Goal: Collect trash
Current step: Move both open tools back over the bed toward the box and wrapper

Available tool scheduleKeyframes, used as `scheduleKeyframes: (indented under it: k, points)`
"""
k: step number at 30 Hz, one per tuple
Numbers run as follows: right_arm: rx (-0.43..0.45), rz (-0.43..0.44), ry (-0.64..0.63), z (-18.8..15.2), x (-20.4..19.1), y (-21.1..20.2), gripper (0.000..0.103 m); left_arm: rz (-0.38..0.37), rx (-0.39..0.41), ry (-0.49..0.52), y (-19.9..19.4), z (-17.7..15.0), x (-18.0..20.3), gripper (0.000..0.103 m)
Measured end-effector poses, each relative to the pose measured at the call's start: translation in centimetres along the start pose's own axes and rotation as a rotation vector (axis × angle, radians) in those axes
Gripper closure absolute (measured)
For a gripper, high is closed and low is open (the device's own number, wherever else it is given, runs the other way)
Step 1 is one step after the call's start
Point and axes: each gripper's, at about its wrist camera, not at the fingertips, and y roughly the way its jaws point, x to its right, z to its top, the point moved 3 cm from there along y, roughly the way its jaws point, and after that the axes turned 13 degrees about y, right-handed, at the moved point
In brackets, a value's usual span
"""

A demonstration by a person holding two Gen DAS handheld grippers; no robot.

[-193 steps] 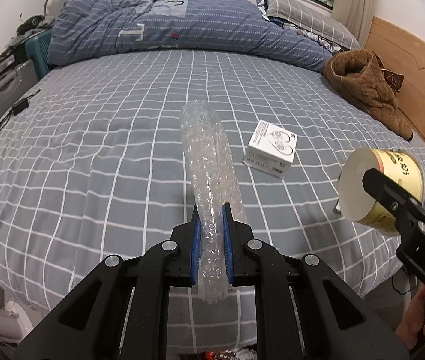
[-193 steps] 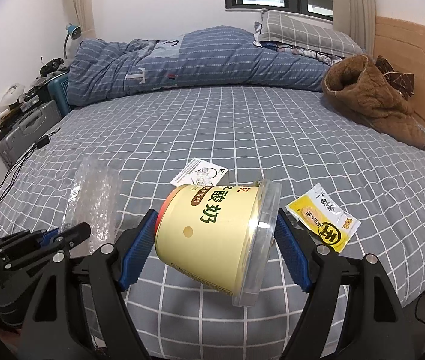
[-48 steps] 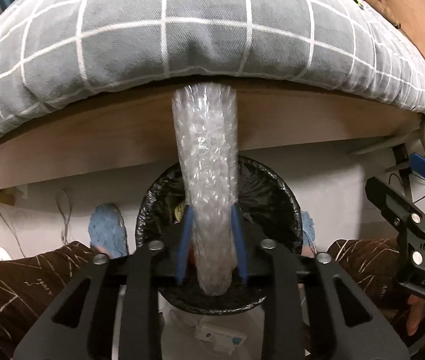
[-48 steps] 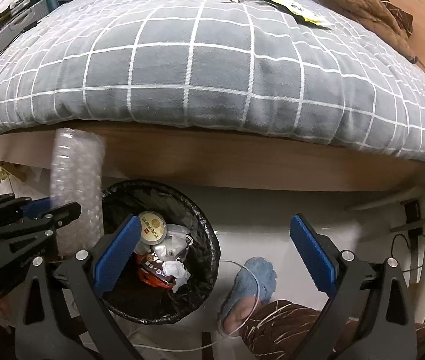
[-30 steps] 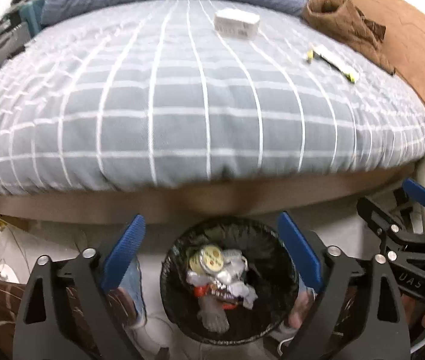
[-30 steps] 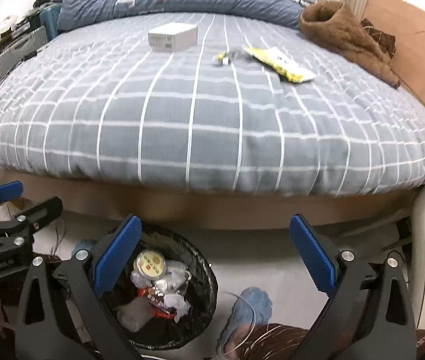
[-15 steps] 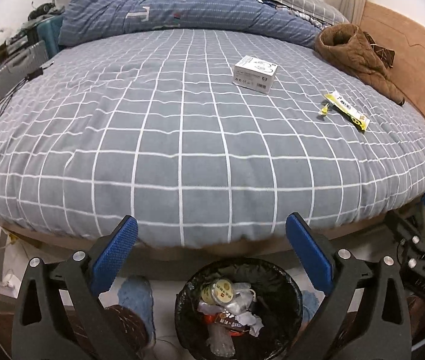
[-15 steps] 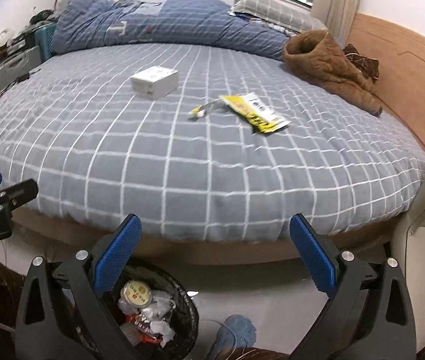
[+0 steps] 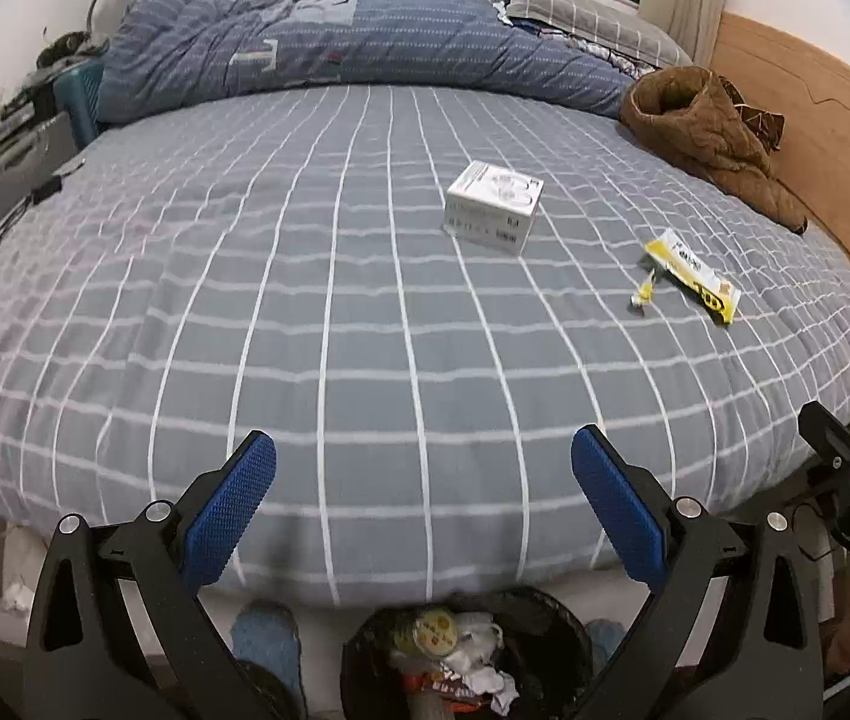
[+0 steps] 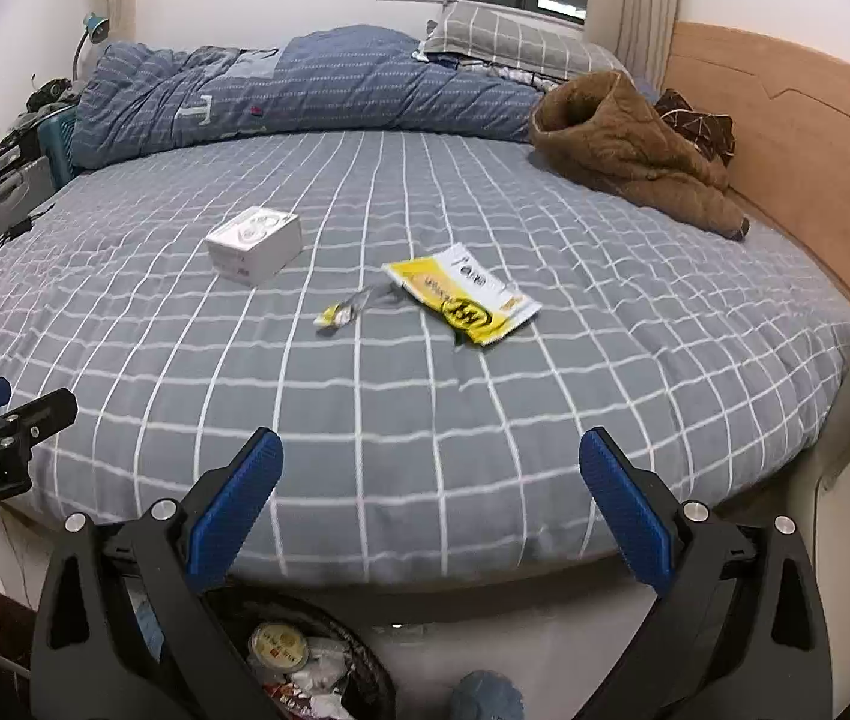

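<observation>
Left gripper (image 9: 423,474) is sitting wide apart at bottom centre of its frame, nothing between the pads. Right gripper (image 10: 431,480) is gaping wide too, empty. White box (image 9: 494,206) is lying right of centre on the bed (image 9: 305,300); yellow wrapper (image 9: 692,282) is lying right of it, small torn strip (image 10: 341,312) just beside. Black bin (image 9: 557,636) is showing at the bottom edge, holding trash.

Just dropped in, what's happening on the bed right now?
A person is clearing trash from the bed. Both the left gripper and the right gripper are open and empty above the bed's edge. A white box, a yellow wrapper and a small scrap remain on the bedspread; the bin below holds trash.
</observation>
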Motion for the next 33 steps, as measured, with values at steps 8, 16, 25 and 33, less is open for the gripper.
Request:
scheduleKeyframes:
  k: [8, 16, 25, 33]
  points:
    - [0.013, -0.01, 0.009, 2.1, 0.2, 1.9, 0.008, 0.002, 0.011, 0.009, 1.5, 2.4, -0.3, 0.006]
    - [0.008, -0.005, 0.036, 4.8, 0.5, 4.8, 0.008, 0.009, 0.023, 0.027, 4.1, 5.9, -0.4, 0.006]
    - [-0.014, -0.027, 0.07, 7.6, 1.9, 8.5, 0.008, 0.003, -0.001, 0.041, 8.4, 9.0, -0.3, 0.007]
    - [-0.054, -0.034, 0.085, 9.2, 2.2, 11.7, 0.008, -0.01, -0.012, 0.06, 11.9, 11.4, 1.1, 0.007]
